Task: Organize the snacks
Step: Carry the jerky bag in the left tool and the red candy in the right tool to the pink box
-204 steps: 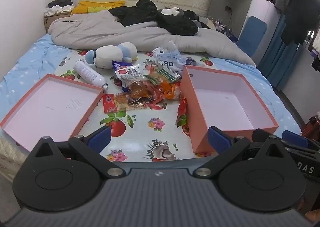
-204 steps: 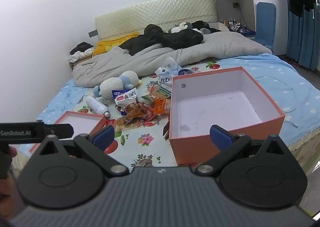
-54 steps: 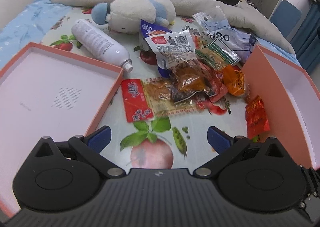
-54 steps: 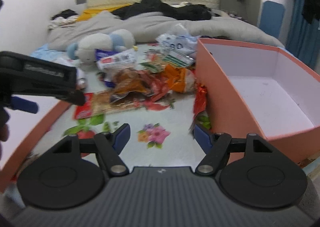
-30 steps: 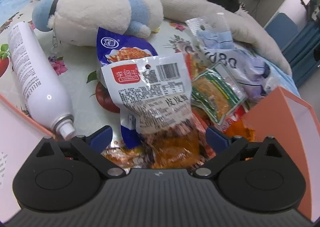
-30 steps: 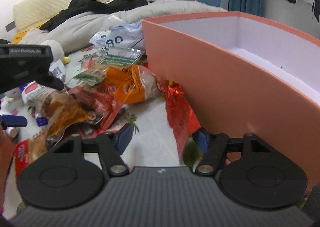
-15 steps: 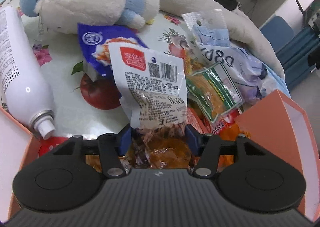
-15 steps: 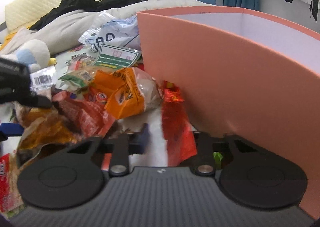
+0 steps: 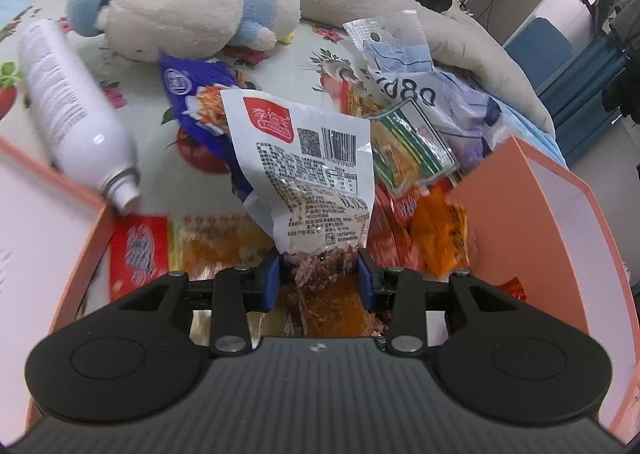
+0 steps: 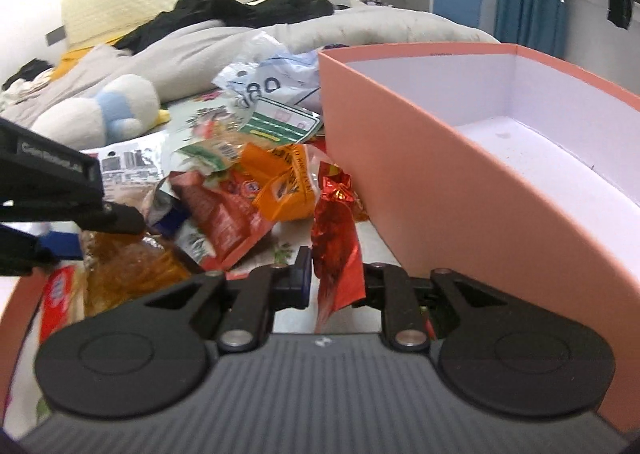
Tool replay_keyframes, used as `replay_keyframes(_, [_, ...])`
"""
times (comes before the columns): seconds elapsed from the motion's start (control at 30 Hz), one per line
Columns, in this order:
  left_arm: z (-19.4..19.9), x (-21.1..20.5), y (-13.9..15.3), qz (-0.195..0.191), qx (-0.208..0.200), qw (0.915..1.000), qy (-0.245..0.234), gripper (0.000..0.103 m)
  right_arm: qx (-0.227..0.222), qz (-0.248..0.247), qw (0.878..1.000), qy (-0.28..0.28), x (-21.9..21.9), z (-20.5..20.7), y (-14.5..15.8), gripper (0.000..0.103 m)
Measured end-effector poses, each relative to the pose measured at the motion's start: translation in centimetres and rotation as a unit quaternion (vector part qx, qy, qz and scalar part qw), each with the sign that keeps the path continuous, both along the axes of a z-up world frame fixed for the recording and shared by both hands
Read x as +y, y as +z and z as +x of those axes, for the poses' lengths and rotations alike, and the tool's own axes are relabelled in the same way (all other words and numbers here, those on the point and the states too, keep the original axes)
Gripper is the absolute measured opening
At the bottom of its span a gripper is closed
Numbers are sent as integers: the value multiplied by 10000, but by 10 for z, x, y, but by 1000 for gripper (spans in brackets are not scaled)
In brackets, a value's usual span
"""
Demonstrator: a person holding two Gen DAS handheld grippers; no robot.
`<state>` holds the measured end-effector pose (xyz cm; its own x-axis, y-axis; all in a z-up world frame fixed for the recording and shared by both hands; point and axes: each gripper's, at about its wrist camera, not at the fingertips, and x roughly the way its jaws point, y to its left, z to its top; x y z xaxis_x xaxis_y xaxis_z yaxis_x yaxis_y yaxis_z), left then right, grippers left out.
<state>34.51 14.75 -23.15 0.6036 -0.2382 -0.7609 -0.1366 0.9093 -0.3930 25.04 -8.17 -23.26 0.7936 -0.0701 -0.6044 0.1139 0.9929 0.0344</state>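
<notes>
Since approx 1 s before, when both claws were spread wide over the snack pile, both had narrowed onto pkts: the left claw [image 9: 318, 274] gripped the lower end of the white barcode pouch [image 9: 308, 174], its printed top standing up ahead of the fingers, & the right claw [image 10: 334, 280] pinched the red foil pkt [image 10: 336, 230], which rose just ahead of it beside the wall of the deep orange box [image 10: 420, 158] to that claw's right. Judged from that, two grasps were made at once, so the sort was only starting; the box looked empty where its floor showed, and the rest of the pile (orange bag [image 10: 284, 182], green-label pack [image 9: 408, 146], blue pouch [image 9: 192, 94]) sat untouched ahead of both claws. The shallow orange lid [image 9: 80, 230] lay to the left claw's left, with a white spray can [image 9: 72, 110] & plush toy [image 9: 192, 10] further ahead, neither a snack. Hard to tell: whether either pkt was off the bed yet, as the claw bodies hid everything below the fingers; the white pouch's bottom edge was cut off behind the left claw, the right view was motion-blurred, & the pouch covered what lay under it. Which container each pkt was meant for couldn't be read.
</notes>
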Motion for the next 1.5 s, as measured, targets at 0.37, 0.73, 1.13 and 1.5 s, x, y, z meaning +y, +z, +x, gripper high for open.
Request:
replay_keyframes(0.37, [-89,2,23,107,149,9995,255,42,90,-24,9971,760,-12,-49,25,19])
replay_keyframes(0.73, [-163,-9,11,-87,487,9979,426,43,402,-153,9893,1393,-25,-100,23,19])
replay_keyframes(1.13, [-228,-14,6,-82,639,9915,1127,73,482,-316,9821,1795,-39,-131,21,19])
replay_keyframes(1.5, [-213,-38,-9,376,459,9889,1361,47,394,-310,9827,1785,-58,-145,29,19])
